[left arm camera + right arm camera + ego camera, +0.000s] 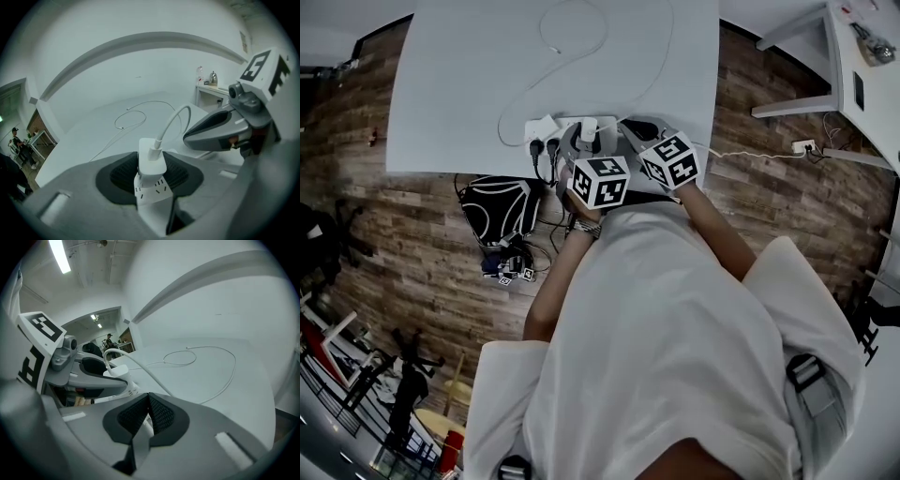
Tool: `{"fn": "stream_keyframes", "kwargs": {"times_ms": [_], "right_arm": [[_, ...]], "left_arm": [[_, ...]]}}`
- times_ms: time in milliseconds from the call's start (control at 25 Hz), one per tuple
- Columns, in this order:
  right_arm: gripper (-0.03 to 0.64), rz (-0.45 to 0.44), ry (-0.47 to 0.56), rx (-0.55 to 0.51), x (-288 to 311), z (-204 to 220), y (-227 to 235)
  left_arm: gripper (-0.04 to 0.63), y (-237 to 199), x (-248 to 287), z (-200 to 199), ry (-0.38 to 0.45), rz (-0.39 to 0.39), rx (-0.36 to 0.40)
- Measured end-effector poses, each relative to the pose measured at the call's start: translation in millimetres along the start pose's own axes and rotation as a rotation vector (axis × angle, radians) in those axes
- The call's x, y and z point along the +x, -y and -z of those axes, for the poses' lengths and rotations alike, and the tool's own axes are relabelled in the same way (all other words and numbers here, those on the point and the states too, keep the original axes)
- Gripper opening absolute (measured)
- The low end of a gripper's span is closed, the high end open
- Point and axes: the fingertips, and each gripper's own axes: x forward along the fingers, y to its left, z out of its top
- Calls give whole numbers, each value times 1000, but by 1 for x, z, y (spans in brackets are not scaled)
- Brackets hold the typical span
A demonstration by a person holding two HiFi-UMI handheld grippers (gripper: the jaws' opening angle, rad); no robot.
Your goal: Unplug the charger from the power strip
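Note:
The white charger (pixel 151 161) stands plugged in the white power strip (pixel 151 191), which lies at the near edge of the white table (pixel 469 84). I see no gap between the two. The charger's white cable (pixel 172 123) arcs up and loops away over the table. My left gripper (pixel 151 165) is shut on the charger, one pad on each side. Just right of it, my right gripper (pixel 147 416) is shut on the end of the power strip (pixel 131 391). In the head view both grippers, left (pixel 581 141) and right (pixel 630 127), meet over the strip (pixel 555 127).
Two black plugs (pixel 542 147) sit in the strip's left part, their cords hanging over the table edge. A black bag (pixel 499 208) lies on the wooden floor below. Another white table (pixel 862 75) stands at the right, with a white socket block (pixel 803 146) on the floor beside it.

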Motion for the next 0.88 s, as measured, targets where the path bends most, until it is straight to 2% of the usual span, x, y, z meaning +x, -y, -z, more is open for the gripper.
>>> {"fn": "stream_keyframes", "kwargs": {"times_ms": [200,520,880], "right_arm": [[3,39,4,27,-13,-2,3],[3,89,-22,71,-15,2,6],[3,139,-63,114,-25,17,6]], "left_arm": [[195,19,-1,5,-22,63,43],[232,29,-2,11,-36,140,101],[262,41,-7,21,-54,191,209]]}}
